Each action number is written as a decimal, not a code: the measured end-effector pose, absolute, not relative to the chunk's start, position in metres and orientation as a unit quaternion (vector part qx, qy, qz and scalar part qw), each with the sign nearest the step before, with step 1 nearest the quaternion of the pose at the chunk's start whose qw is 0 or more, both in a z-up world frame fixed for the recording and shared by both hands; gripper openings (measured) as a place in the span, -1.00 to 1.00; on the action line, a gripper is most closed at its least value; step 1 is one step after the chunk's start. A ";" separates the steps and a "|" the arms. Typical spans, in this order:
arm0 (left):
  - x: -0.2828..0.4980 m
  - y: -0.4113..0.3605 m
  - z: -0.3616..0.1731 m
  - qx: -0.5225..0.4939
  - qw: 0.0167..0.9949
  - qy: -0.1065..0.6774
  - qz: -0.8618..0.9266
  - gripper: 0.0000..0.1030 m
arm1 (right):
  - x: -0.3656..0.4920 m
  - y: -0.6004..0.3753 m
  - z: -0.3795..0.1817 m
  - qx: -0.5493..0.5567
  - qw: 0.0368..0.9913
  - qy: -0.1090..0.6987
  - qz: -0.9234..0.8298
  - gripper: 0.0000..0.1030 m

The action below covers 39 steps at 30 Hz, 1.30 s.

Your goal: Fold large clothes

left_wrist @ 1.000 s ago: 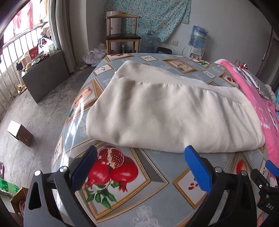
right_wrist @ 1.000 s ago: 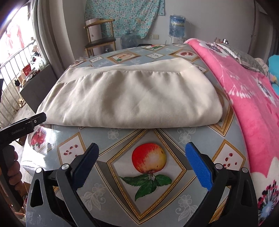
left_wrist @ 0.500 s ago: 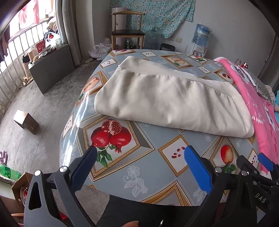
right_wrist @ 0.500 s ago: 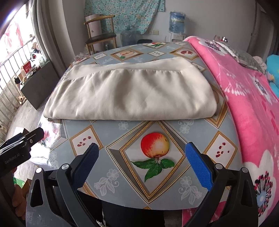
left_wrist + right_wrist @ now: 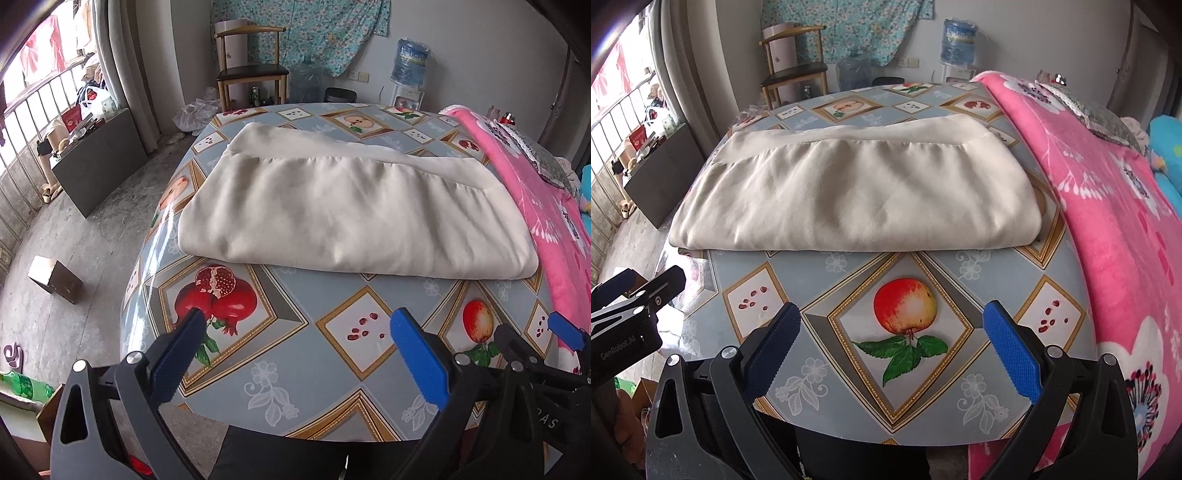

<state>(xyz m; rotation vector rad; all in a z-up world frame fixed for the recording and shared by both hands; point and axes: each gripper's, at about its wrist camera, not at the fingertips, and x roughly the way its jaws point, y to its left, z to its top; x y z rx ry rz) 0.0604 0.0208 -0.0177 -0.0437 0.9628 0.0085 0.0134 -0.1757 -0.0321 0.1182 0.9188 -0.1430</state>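
Observation:
A cream garment [image 5: 351, 206] [image 5: 857, 195] lies folded into a flat rectangle on the fruit-print tablecloth [image 5: 288, 350] [image 5: 849, 280]. My left gripper [image 5: 295, 332] hangs open over the table's near edge, well short of the fold, with nothing between its blue pads. My right gripper [image 5: 892, 326] is open too, above the printed apple and short of the garment's near edge. The right gripper's tip [image 5: 565, 334] shows at the lower right of the left wrist view, and the left gripper's body [image 5: 624, 317] at the lower left of the right wrist view.
A pink flowered blanket [image 5: 1108, 206] covers the table's right side, with a grey item [image 5: 1104, 118] on it. Behind stand a wooden chair [image 5: 251, 74] and a water dispenser [image 5: 410, 66]. On the floor at left are a dark cabinet [image 5: 99, 158] and a small box [image 5: 55, 278].
Both grippers have drawn back from the folded garment toward the table's near edge, staying open. The garment has not moved.

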 end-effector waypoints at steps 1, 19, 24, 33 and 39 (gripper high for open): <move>0.061 0.021 -0.018 -0.022 0.885 0.464 0.003 0.90 | 0.015 -0.175 -0.033 0.056 0.891 0.444 -0.069 0.86; 0.073 0.030 -0.024 -0.028 0.882 0.470 0.010 0.90 | 0.029 -0.168 -0.032 0.039 0.890 0.450 -0.064 0.86; 0.074 0.032 -0.025 -0.033 0.881 0.473 0.012 0.90 | 0.029 -0.168 -0.032 0.039 0.889 0.451 -0.063 0.86; 0.073 0.033 -0.025 -0.034 0.880 0.474 0.014 0.90 | 0.029 -0.167 -0.032 0.039 0.890 0.450 -0.063 0.86; 0.073 0.032 -0.025 -0.029 0.881 0.472 0.014 0.90 | 0.029 -0.167 -0.032 0.041 0.889 0.452 -0.064 0.86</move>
